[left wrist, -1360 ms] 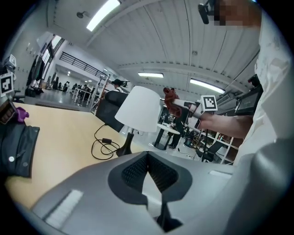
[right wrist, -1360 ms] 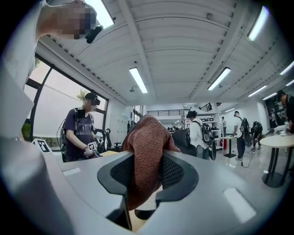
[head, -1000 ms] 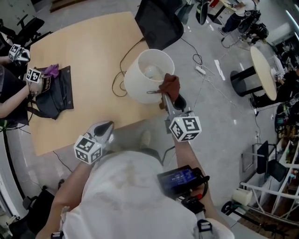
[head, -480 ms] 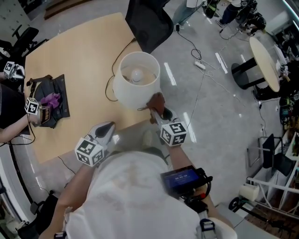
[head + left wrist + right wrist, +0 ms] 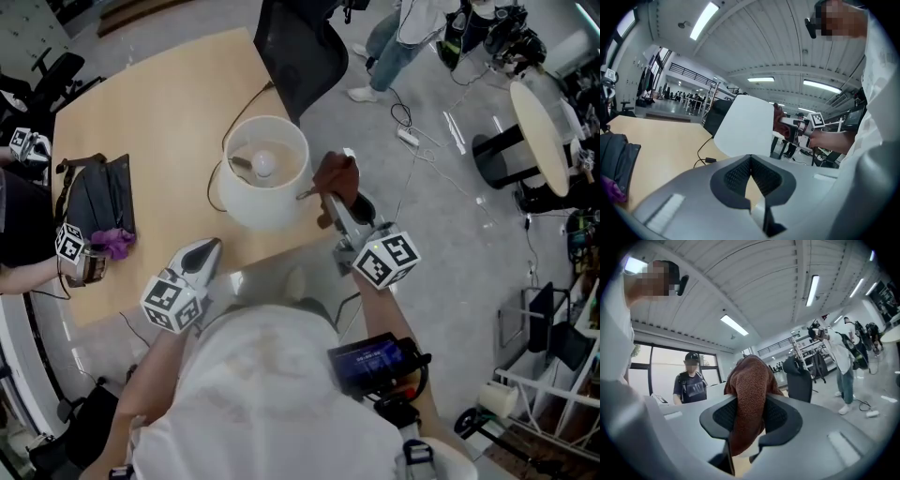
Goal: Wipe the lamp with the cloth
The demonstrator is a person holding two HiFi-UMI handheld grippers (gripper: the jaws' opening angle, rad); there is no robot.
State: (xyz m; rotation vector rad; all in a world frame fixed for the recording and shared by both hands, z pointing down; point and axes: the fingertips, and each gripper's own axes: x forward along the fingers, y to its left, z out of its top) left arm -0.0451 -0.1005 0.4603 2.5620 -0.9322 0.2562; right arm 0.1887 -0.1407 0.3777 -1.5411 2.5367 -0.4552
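Cloth [image 5: 749,390] tight between jaws of right hand-held gripper [image 5: 751,417], beside lamp [image 5: 251,202]

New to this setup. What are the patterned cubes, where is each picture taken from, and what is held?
No robot here: a person holds a two-jaw gripper in each hand, and the cubes are parts of those grippers. The head view looks down from the person's head; each gripper view looks along its own jaws. On the table are a white lamp and a dark bag. The right gripper is shut on a brown cloth, right beside the lamp's shade. The left gripper is shut and empty.
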